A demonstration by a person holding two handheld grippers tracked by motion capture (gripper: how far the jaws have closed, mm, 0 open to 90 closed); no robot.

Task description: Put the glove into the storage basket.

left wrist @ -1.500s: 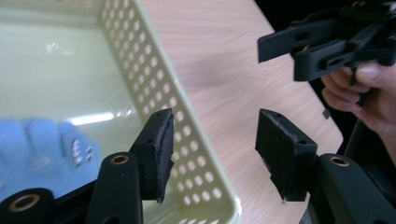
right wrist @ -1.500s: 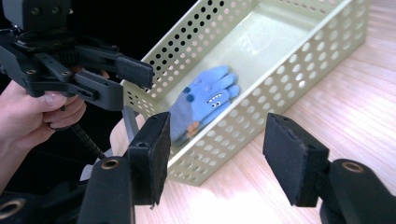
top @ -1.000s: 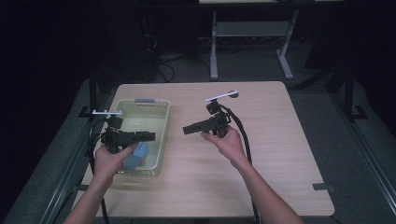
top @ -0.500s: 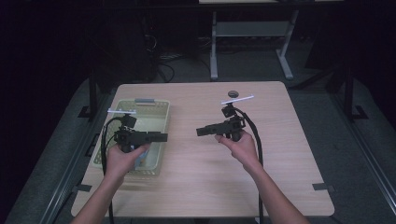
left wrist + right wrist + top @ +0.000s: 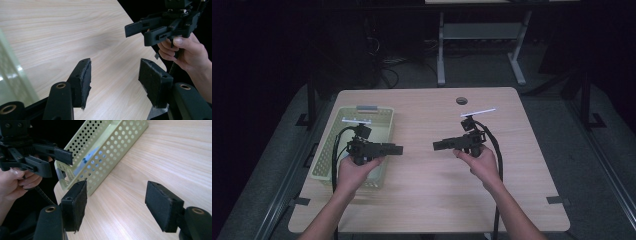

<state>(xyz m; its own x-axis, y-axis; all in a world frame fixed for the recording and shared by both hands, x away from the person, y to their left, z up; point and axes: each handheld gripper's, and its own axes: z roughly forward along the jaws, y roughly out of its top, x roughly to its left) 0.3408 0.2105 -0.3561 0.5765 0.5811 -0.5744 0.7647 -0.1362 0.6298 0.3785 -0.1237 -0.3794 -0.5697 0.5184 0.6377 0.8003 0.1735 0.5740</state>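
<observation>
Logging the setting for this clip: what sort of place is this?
Probably a lab or workshop set up for recording: a bare wooden table in a dark room, cables on the floor behind it, another metal-framed bench beyond.

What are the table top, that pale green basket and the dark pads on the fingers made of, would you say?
Table top: pale wood-look board, probably laminate, with straight grain and soft sheen. Basket: looks like plastic, though painted metal is possible, with thin glossy walls punched with even round holes. Pads on the fingers: black foam or felt, matte, fuzzy and frayed at the edges.

Both black grippers, left gripper (image 5: 398,148) and right gripper (image 5: 438,145), trail looping black cables and show brass-ringed screws.
</observation>
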